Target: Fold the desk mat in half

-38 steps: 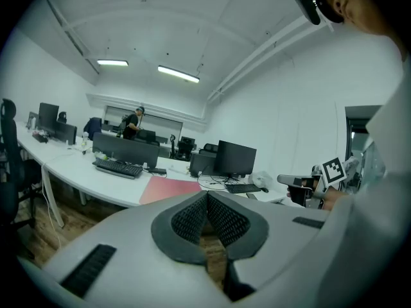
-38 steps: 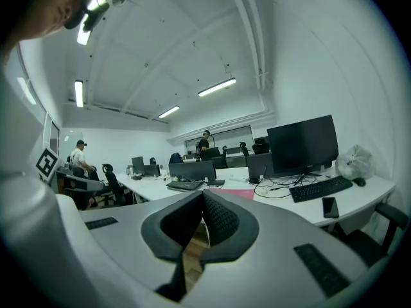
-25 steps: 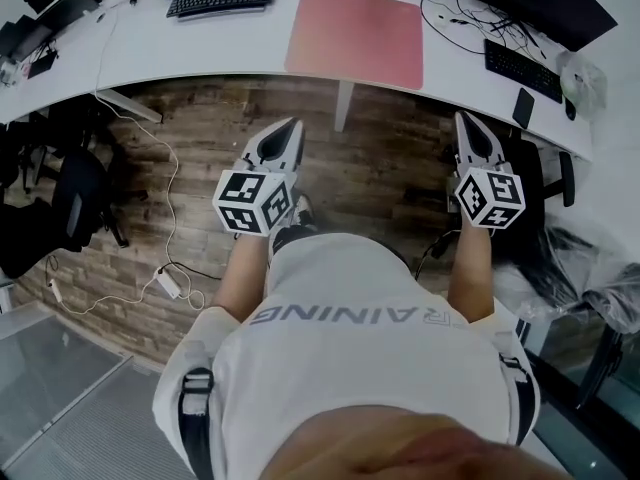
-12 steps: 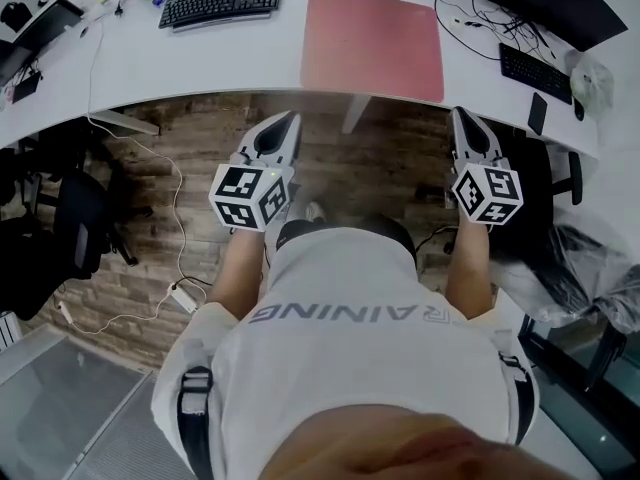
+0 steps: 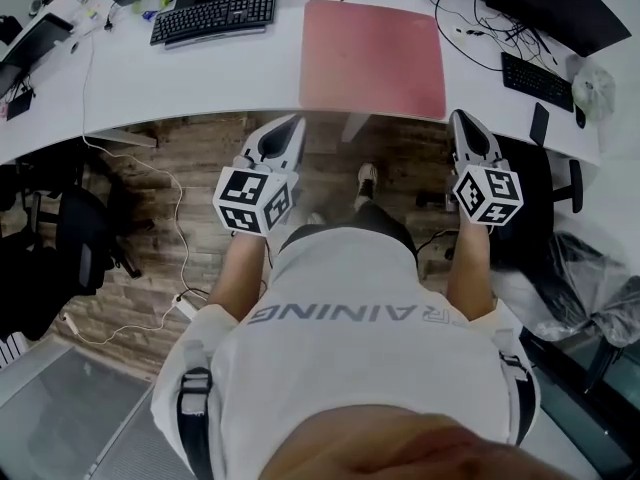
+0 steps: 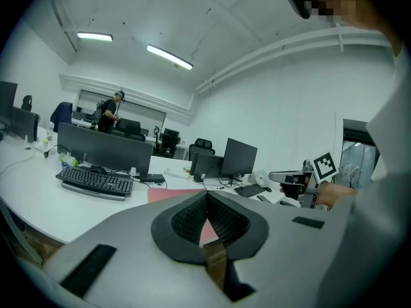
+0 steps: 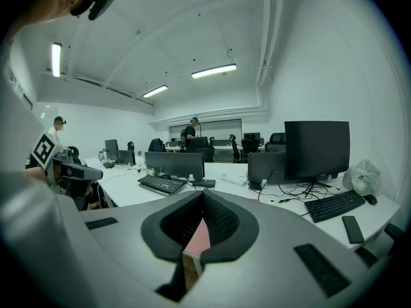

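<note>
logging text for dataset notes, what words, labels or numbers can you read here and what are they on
"RAINING": grey letters on the person's white shirt, upside down in the head view; any letter before the R is hidden.
Marker cube of the left gripper and marker cube of the right gripper: black-and-white square patterns only, no letters.
Black keyboard at far left and black keyboard at far right: key print too small to read.
</note>
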